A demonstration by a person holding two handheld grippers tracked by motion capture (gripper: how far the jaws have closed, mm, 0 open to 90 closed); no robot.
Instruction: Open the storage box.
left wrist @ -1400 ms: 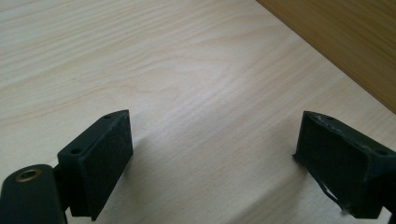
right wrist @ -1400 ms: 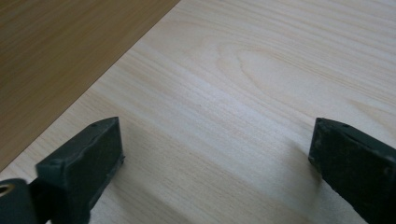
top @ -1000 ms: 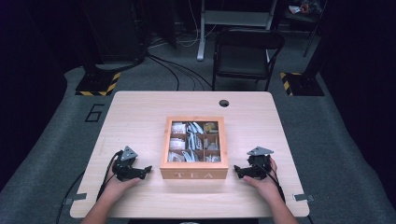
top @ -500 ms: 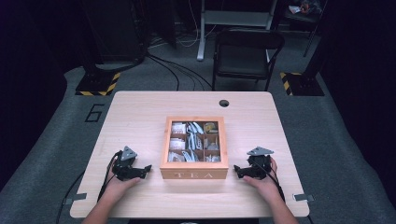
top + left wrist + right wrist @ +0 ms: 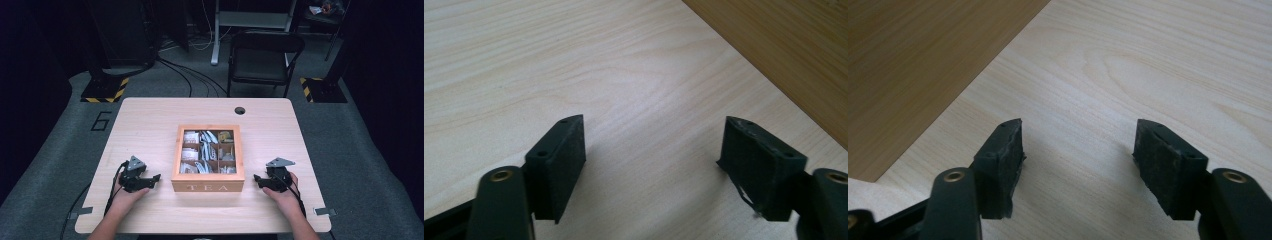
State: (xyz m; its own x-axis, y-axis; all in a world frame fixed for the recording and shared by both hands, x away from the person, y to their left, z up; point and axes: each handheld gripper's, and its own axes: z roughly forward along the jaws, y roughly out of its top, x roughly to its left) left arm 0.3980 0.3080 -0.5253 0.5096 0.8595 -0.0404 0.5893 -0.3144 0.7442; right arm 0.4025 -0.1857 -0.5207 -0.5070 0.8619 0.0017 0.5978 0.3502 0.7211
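A wooden tea box (image 5: 207,187) with "TEA" on its front stands mid-table, its glass lid down over compartments of tea bags. My left gripper (image 5: 156,178) rests on the table to the box's left and points at its side wall (image 5: 784,50). Its jaws have just been closing; they stand apart with bare tabletop between them (image 5: 651,145). My right gripper (image 5: 256,179) lies to the right of the box and faces its other wall (image 5: 923,60). Its jaws have also just been closing and stand apart on nothing (image 5: 1078,145).
The light wood table (image 5: 150,125) has a cable hole (image 5: 240,110) near its far edge. A black chair (image 5: 262,60) stands behind the table. Cables trail from both grippers toward the near edge. Yellow-black floor markers (image 5: 105,90) lie at the back.
Both hands stay in the same places beside the box. The jaws of each gripper look slightly narrower than before.
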